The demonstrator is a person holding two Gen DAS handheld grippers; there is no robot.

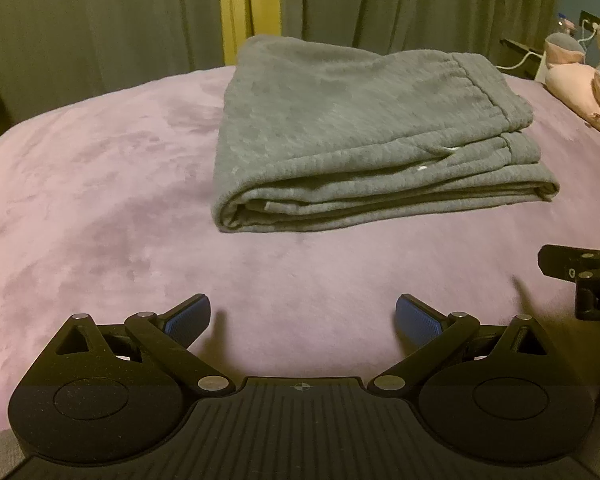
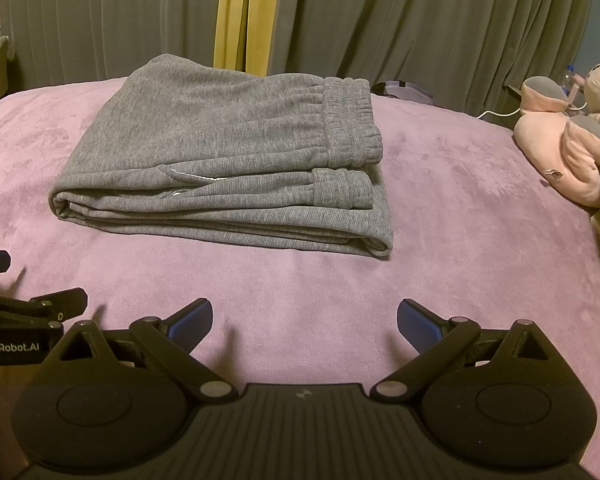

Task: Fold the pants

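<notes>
The grey pants (image 2: 220,160) lie folded in a tidy stack on the pink blanket (image 2: 440,200), waistband on top, so the folding looks finished. The left gripper (image 1: 302,320) and right gripper (image 2: 304,322) hover near the pants' front edge, just beside each other; both are spread wide and grasp nothing, apparently because nothing remains to hold.

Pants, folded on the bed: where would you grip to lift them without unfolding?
Probably the rolled fold edge of the pants at the near left corner, coming in low from the left. All layers join there; the right end shows loose stacked edges and cuffs.

grey pants (image 2: 220,152), lilac blanket (image 2: 460,220), blue pads (image 2: 418,326)
</notes>
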